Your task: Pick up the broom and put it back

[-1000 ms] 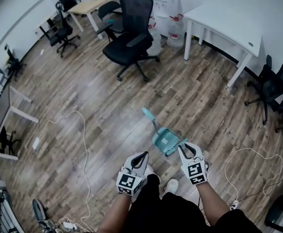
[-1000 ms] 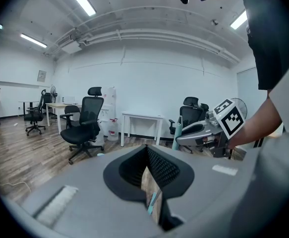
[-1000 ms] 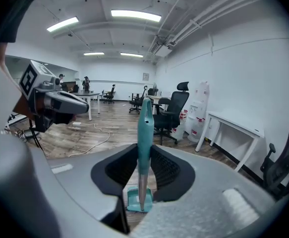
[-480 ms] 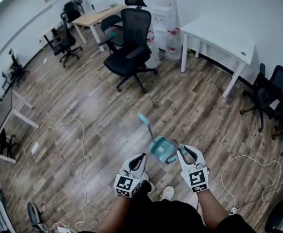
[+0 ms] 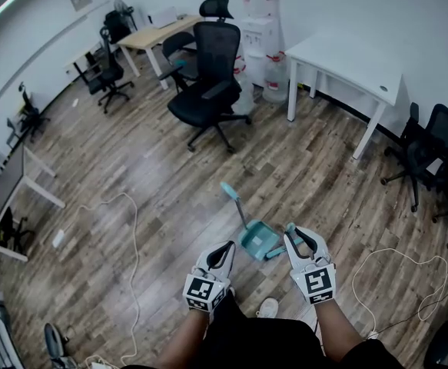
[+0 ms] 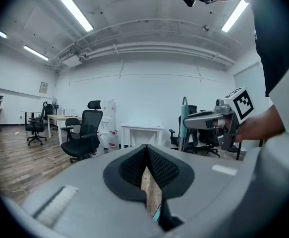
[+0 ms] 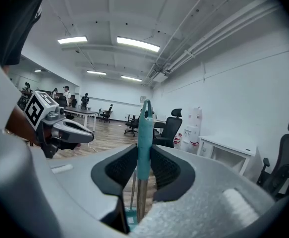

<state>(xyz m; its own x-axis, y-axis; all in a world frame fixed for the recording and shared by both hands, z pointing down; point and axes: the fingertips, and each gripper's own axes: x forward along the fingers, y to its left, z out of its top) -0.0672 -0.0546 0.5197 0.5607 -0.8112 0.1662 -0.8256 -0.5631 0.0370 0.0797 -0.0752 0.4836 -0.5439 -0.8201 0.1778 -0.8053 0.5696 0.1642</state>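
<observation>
My right gripper [image 5: 293, 234] is shut on the broom's teal handle [image 7: 144, 128], which stands upright between its pads [image 7: 165, 166]. In the left gripper view the same handle [image 6: 184, 118] rises beside the right gripper [image 6: 208, 119]. A teal dustpan [image 5: 258, 241] lies on the wood floor just ahead of both grippers, its long handle [image 5: 231, 194] pointing away. The broom's lower end is mostly hidden. My left gripper [image 5: 225, 250] hangs to the left of the dustpan, shut, with nothing between its pads [image 6: 159, 165].
A black office chair [image 5: 208, 91] stands ahead and a white table [image 5: 346, 52] at the back right beside a water dispenser [image 5: 260, 21]. White cables [image 5: 131, 229] [image 5: 408, 264] trail on the floor left and right. More chairs [image 5: 439, 144] stand at the right.
Both grippers have risen, the right one more, taking the broom handle up with it. The dustpan has stayed on the floor.
</observation>
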